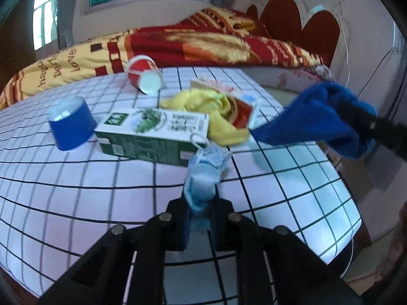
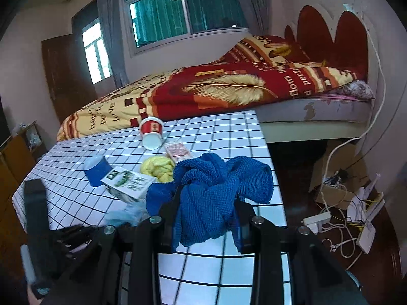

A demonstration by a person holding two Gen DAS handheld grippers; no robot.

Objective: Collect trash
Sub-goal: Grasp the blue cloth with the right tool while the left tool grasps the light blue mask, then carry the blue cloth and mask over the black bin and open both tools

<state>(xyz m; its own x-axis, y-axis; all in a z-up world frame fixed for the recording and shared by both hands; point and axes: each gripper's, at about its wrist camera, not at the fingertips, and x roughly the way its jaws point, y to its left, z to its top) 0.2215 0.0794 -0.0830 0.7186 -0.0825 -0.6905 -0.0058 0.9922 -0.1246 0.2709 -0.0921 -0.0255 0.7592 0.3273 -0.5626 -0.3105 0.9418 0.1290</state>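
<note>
My left gripper is shut on a crumpled light-blue face mask, held just above the checked tablecloth. My right gripper is shut on a blue towel, lifted over the table's right part; the towel also shows in the left wrist view. On the table lie a green and white carton, an upturned blue cup, a tipped red paper cup, a yellow cloth and a red and white packet.
A bed with a red and yellow blanket runs behind the table. Cables, a power strip and cardboard lie on the floor to the right. A wooden cabinet stands at the left.
</note>
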